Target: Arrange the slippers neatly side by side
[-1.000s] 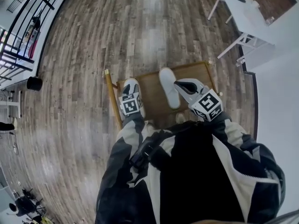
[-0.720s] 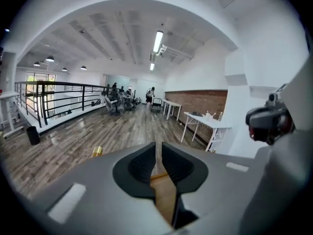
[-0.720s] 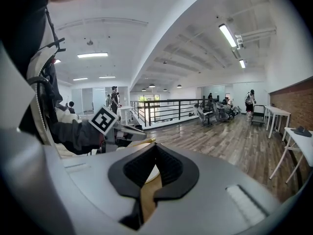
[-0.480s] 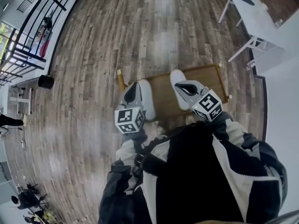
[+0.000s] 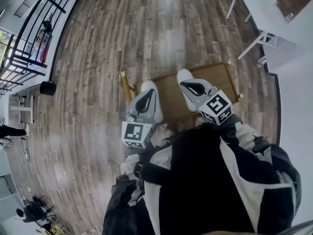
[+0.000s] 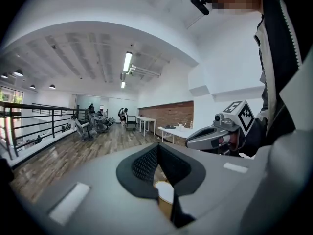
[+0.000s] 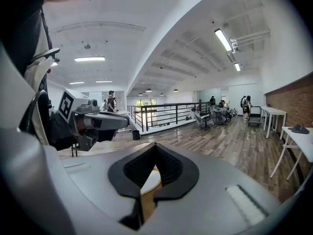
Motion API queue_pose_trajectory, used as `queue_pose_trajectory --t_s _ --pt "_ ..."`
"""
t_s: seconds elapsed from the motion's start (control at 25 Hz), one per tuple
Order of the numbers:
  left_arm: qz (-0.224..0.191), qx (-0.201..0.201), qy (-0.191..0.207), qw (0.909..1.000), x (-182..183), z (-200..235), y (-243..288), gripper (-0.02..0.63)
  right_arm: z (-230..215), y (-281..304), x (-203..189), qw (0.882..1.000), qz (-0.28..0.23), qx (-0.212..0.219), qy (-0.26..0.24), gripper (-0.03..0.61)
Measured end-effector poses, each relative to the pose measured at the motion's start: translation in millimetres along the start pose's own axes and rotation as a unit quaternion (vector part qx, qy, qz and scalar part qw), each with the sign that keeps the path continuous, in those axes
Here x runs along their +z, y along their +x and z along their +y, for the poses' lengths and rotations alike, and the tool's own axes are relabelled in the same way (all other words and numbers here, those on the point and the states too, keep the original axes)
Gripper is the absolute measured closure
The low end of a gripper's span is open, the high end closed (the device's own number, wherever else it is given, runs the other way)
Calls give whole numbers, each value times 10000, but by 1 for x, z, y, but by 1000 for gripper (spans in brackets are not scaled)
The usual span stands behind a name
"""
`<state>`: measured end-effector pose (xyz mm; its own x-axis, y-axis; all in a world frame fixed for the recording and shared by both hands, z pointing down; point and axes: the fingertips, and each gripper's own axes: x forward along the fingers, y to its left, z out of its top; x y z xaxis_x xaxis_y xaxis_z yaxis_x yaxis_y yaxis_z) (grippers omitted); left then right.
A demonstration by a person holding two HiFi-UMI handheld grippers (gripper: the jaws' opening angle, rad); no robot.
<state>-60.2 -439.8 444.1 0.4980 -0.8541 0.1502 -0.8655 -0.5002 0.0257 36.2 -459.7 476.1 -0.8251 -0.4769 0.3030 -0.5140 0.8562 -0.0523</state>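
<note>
Jaws together; left gripper [image 5: 145, 98] overlaps slipper [image 5: 150, 85], mat [image 5: 215, 77].

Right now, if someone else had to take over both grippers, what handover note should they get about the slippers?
Left gripper: jaws shut, empty, held above the left slipper.
Right gripper: jaws shut, empty, held above the right slipper.
Things: both white slippers lie on the wooden board on the floor. They run lengthwise away from the person, roughly parallel, with bare wood between them. Each is partly hidden by a gripper.
Done: the pair looks to be side by side on the board.
Left: the near ends are hidden, so check that they line up and nudge the slippers closer if needed.
</note>
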Motion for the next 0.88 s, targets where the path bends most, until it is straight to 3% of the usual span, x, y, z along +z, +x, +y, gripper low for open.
queue_pose_trajectory --t_s 0.4,0.52,0.6,0.68,0.88 --pt "7 -151 -151 9998 -3 -6 2 597 -13 -2 -21 9993 258 -277 13 574" --pt "15 -167 -201 9997 -5 -6 2 597 -27 2 -47 9969 645 -449 96 571" --pt "40 -148 -334 9993 -8 -5 1 597 -35 7 -68 9942 913 -534 186 510" --pt "95 -120 -493 9987 -12 -4 1 597 -45 13 -90 9908 1169 -647 232 508" --pt "105 -39 -573 9983 -13 5 4 597 -72 33 -150 9767 1911 -950 228 477"
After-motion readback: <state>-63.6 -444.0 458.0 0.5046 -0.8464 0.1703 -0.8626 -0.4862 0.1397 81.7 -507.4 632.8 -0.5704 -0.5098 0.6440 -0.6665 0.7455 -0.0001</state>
